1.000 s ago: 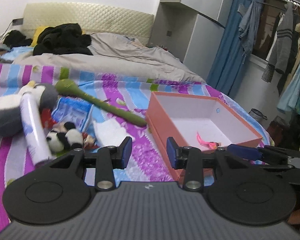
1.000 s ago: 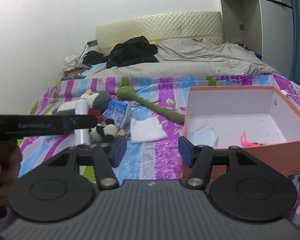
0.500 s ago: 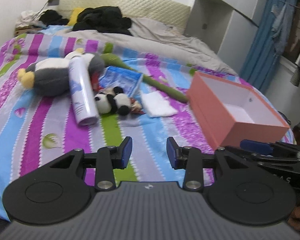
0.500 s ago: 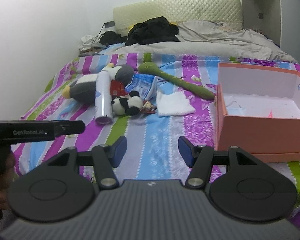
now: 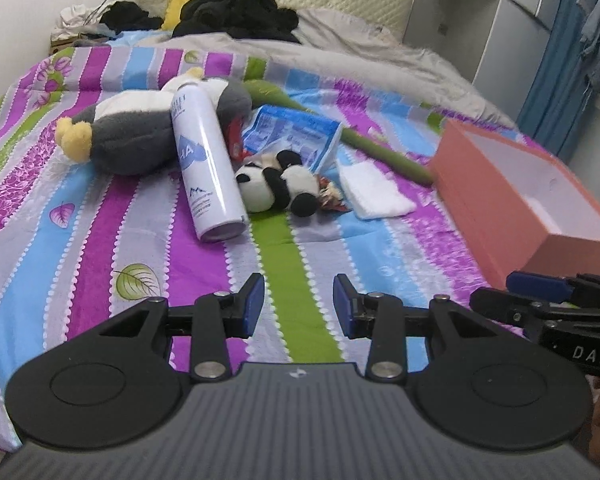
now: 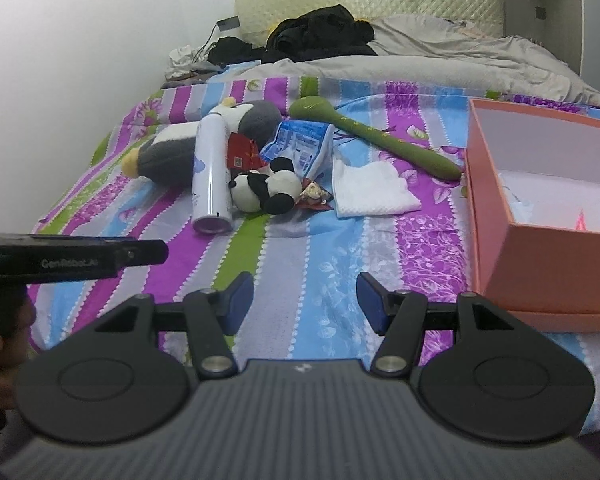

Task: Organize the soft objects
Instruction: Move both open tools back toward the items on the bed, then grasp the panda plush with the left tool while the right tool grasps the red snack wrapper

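Both tongs lower over the striped bedspread (image 5: pixel 284 240), spread, empty, panda plush (image 5: pixel 276 186) ahead.

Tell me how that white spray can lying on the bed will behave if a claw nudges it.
The white spray can lies on its side, so it would probably roll. Its smooth wall looks slippery. The big plush touching it may stop it rolling that way.

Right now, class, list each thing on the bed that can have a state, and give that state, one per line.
Orange box: open, no lid on.
Spray can: lying on its side.
Panda toy: lying loose on the bed.
White cloth: folded, flat.
Left gripper: jaws open, empty.
Right gripper: jaws open, empty.
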Motion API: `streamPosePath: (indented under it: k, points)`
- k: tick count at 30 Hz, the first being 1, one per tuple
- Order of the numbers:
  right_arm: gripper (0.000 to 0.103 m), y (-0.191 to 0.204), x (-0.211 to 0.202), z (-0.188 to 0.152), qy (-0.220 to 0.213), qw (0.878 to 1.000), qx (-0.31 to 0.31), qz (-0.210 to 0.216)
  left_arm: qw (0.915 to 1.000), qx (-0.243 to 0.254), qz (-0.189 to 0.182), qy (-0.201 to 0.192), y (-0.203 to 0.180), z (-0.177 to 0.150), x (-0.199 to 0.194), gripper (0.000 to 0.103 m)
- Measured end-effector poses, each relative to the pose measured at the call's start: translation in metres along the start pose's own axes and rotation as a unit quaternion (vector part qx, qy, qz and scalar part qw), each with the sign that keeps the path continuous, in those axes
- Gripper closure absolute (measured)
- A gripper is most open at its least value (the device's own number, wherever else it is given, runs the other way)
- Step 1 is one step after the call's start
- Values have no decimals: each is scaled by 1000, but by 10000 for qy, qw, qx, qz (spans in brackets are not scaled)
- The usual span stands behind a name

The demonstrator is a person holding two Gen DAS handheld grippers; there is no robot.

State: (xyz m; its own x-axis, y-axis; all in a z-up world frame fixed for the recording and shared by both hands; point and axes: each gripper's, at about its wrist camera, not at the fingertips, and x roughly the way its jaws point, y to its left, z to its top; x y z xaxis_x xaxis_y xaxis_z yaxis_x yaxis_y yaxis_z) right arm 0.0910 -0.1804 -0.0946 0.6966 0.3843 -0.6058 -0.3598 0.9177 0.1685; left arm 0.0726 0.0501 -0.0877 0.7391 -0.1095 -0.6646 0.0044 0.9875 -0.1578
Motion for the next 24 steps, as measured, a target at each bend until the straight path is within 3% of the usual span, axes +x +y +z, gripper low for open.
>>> streamPosePath:
  k: [5,12,19,24]
  points:
    - [43,-5,29,11,82,9999,69,50,9998,31,172,139,8,11,30,52]
    - [44,-22,78,29,199,9990,394,93,9994,185,236,166,13,32,71,52]
    - [45,-34,123,47,293,9969,648,325,9997,57,-37,226,16,50,113,53]
    - [56,-45,151,64,339,9919,1024,677,9996,-127,-212,165,13,52,135,54]
